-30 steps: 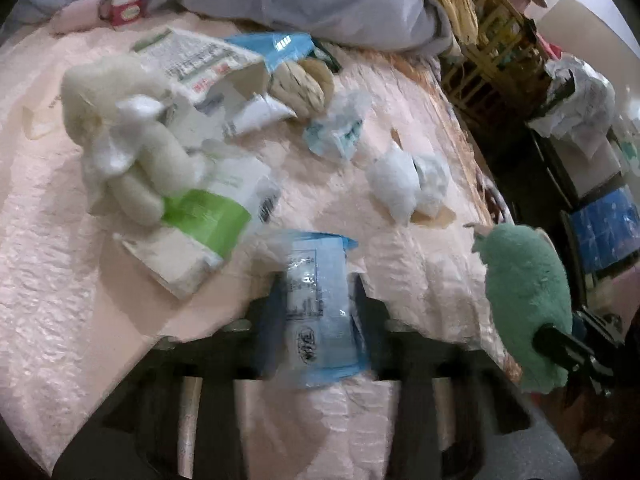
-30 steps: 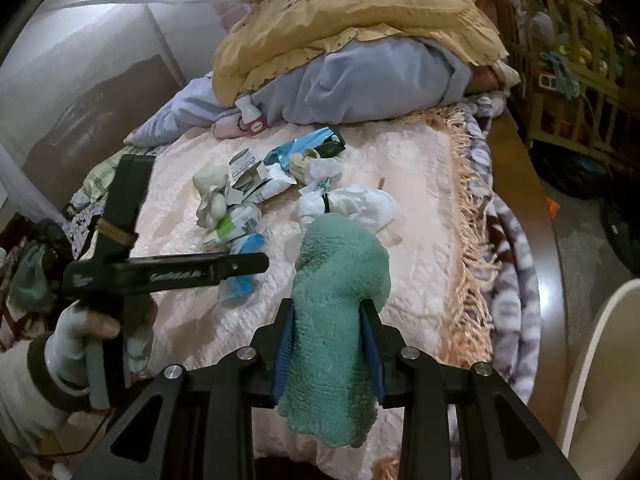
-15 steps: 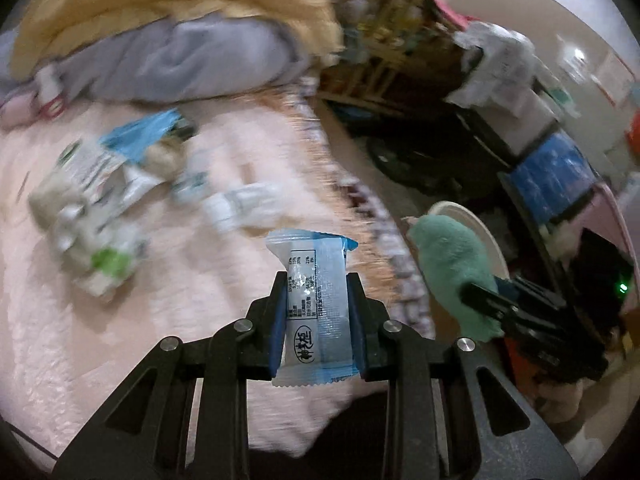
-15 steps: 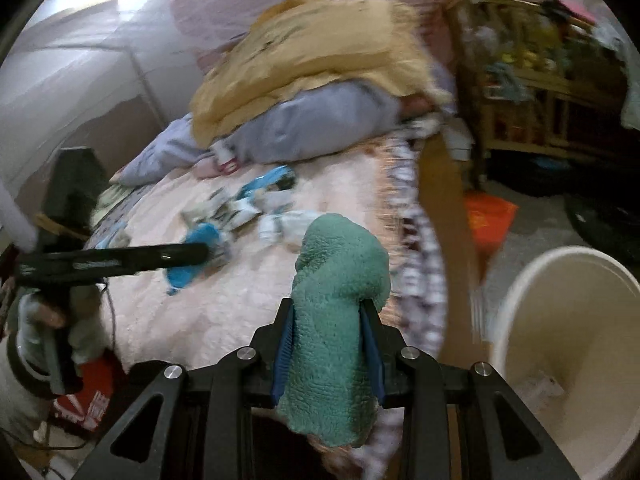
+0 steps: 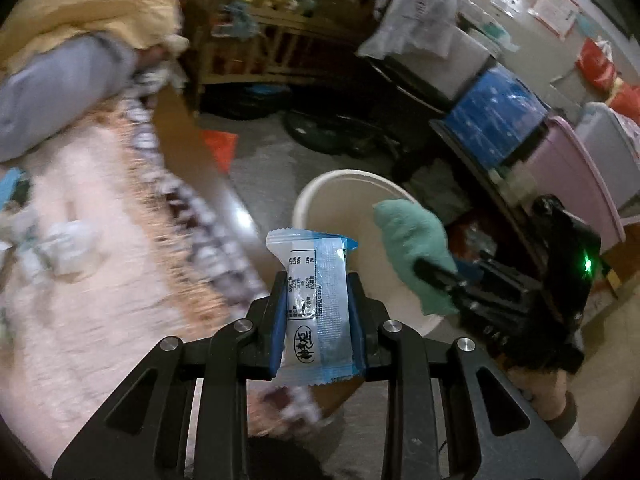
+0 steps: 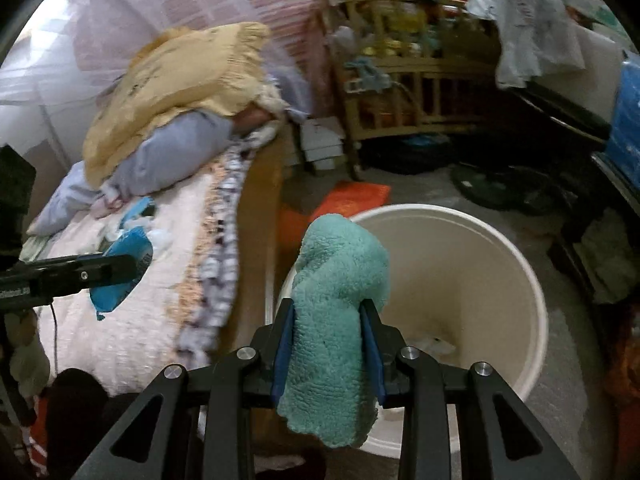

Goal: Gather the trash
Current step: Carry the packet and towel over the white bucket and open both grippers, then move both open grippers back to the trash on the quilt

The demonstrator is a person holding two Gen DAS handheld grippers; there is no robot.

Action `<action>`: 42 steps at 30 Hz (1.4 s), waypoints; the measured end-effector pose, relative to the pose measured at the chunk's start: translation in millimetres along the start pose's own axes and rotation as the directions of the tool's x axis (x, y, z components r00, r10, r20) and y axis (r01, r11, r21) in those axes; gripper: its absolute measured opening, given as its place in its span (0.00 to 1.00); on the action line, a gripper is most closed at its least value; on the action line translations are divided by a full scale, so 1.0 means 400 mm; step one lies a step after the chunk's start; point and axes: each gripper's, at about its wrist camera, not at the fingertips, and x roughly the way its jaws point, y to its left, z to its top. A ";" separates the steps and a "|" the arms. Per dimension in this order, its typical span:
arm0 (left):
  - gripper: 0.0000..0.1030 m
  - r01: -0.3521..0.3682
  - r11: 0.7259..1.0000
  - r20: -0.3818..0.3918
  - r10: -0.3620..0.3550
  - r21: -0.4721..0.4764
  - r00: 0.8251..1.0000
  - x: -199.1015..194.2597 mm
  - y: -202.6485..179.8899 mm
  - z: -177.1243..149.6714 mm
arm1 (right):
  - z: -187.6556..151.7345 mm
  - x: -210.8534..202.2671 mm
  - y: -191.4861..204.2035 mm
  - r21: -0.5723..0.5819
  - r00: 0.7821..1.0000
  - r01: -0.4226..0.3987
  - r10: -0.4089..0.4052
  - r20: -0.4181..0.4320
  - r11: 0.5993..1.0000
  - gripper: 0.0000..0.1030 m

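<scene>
My left gripper (image 5: 317, 300) is shut on a blue and white snack wrapper (image 5: 316, 308), held upright near the edge of the bed, beside the cream bin (image 5: 324, 192). My right gripper (image 6: 329, 320) is shut on a green fuzzy cloth (image 6: 338, 312), held over the near left rim of the cream bin (image 6: 520, 280). The cloth also shows in the left wrist view (image 5: 412, 248), over the bin. The wrapper shows at the left of the right wrist view (image 6: 124, 268). Some white trash (image 6: 434, 346) lies at the bin's bottom.
More wrappers and tissues (image 5: 60, 248) lie on the pink bedspread (image 5: 100, 300). Pillows and blankets (image 6: 172, 112) are piled at the head of the bed. A wooden crib (image 6: 400, 112), stacked storage boxes (image 5: 492, 120) and an orange item (image 6: 360, 196) stand around the bin.
Both grippers have swung right, away from the bed and toward the cream bin, each still holding its item. The green cloth is now over the bin's rim.
</scene>
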 end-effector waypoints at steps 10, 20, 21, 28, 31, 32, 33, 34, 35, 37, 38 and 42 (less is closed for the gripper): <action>0.57 0.106 0.993 -0.008 -0.107 -0.042 0.994 0.160 -0.064 0.050 | -0.020 0.013 -0.100 0.076 0.986 0.169 -0.169 -0.003 0.983 0.45; 0.57 -0.089 0.996 0.037 0.089 -0.018 0.995 0.029 0.023 0.007 | -0.015 0.009 -0.038 0.042 0.995 0.096 -0.096 0.010 0.995 0.57; 0.57 -0.138 0.990 0.052 0.138 -0.019 0.989 0.005 0.043 -0.004 | -0.011 0.010 -0.018 0.033 0.997 0.075 -0.076 0.016 0.997 0.59; 0.57 -0.356 0.931 0.110 0.363 -0.078 0.925 -0.116 0.193 -0.081 | 0.021 0.046 0.144 -0.050 0.998 -0.060 0.060 0.010 0.997 0.68; 0.57 -0.420 0.900 0.127 0.432 -0.116 0.893 -0.164 0.257 -0.112 | 0.035 0.072 0.231 -0.105 0.994 -0.109 0.109 -0.008 0.988 0.69; 0.57 -0.435 0.891 0.132 0.451 -0.129 0.883 -0.179 0.277 -0.120 | 0.038 0.081 0.258 -0.124 0.992 -0.124 0.123 -0.014 0.984 0.69; 0.57 -0.457 0.878 0.136 0.475 -0.144 0.869 -0.199 0.302 -0.133 | 0.042 0.089 0.286 -0.144 0.990 -0.140 0.139 -0.018 0.980 0.69; 0.57 -0.470 0.869 0.138 0.490 -0.154 0.861 -0.212 0.319 -0.142 | 0.045 0.097 0.315 -0.164 0.988 -0.154 0.153 -0.021 0.974 0.69; 0.57 -0.480 0.862 0.138 0.502 -0.165 0.854 -0.226 0.336 -0.152 | 0.047 0.105 0.342 -0.181 0.986 -0.164 0.163 -0.024 0.970 0.69; 0.57 -0.498 0.848 0.137 0.524 -0.182 0.841 -0.247 0.361 -0.160 | 0.053 0.120 0.381 -0.201 0.983 -0.182 0.180 -0.029 0.963 0.69; 0.57 -0.509 0.839 0.138 0.536 -0.189 0.833 -0.257 0.373 -0.166 | 0.055 0.126 0.400 -0.208 0.981 -0.192 0.189 -0.031 0.959 0.69; 0.57 -0.558 0.802 0.149 0.591 -0.212 0.793 -0.299 0.413 -0.192 | 0.065 0.154 0.473 -0.233 0.974 -0.227 0.220 -0.054 0.946 0.69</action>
